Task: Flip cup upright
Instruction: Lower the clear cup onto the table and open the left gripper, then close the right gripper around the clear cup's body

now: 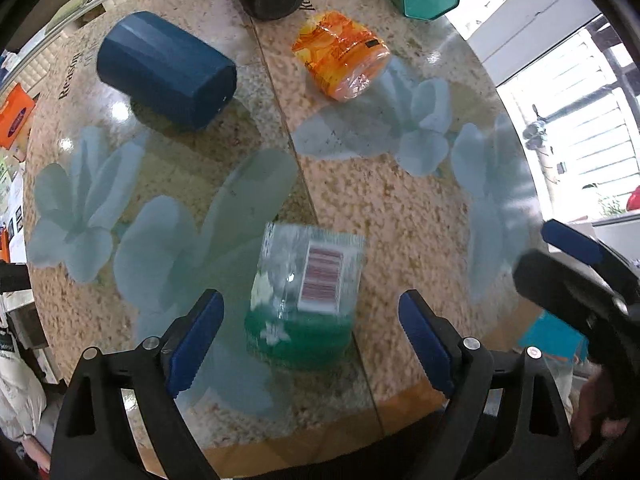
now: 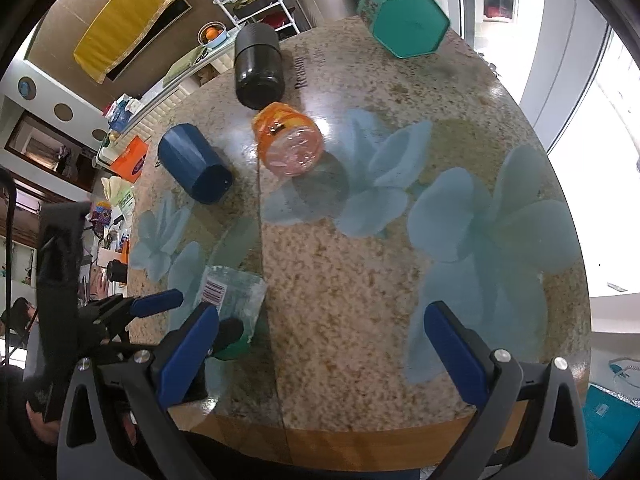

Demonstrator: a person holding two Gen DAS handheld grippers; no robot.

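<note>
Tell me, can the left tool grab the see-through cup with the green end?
Probably yes. The left tool is open with the cup lying right between its fingers, and nothing stands between them. The blue cup lies farther off.

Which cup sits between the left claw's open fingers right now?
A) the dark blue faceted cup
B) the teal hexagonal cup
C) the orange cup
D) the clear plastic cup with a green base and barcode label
D: the clear plastic cup with a green base and barcode label sits between the left claw fingers, which are spread apart and not touching it.

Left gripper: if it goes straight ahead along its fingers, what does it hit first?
Most likely the clear plastic cup with the green rim and barcode sticker, sitting between the open fingers of the left gripper. Depth is uncertain; the cup is blurred.
</note>
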